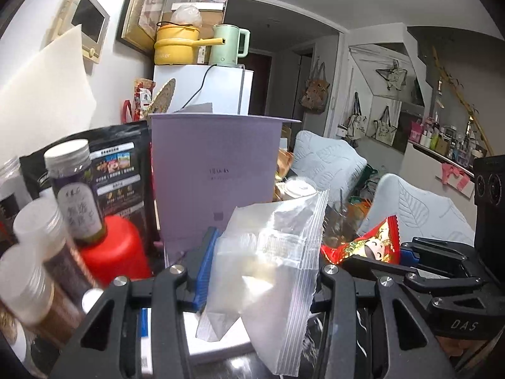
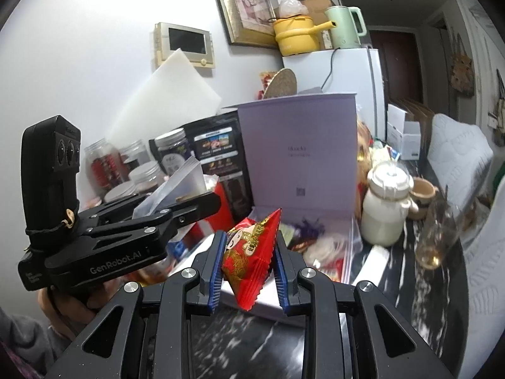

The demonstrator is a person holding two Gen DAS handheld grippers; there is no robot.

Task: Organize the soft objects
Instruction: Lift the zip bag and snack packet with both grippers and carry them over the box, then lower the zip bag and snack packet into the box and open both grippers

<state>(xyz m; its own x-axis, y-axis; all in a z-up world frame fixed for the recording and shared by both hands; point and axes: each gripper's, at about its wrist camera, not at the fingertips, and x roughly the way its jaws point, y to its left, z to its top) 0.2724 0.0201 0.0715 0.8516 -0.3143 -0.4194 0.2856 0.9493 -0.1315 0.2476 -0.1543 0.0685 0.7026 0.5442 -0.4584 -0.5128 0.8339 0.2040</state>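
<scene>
My left gripper [image 1: 262,284] is shut on a clear zip bag [image 1: 271,252] with soft white contents, held up in front of the upright lid of an open lilac box [image 1: 214,173]. In the right wrist view the same gripper [image 2: 189,202] shows at the left, in a person's hand, with the zip bag [image 2: 180,183] sticking up from it. My right gripper [image 2: 249,271] is shut on a red snack packet [image 2: 252,252] between its blue pads, above the front of the lilac box [image 2: 300,158]. This right gripper [image 1: 385,257] and its packet [image 1: 372,246] also appear at the right of the left wrist view.
Several lidded jars [image 1: 72,189], a red bottle [image 1: 116,252] and a black pouch [image 1: 120,170] crowd the left. A white ceramic jar [image 2: 385,205], a small cup [image 2: 423,192] and a drinking glass [image 2: 438,230] stand right of the box on the dark marble table [image 2: 252,347]. A white fridge [image 2: 347,72] stands behind.
</scene>
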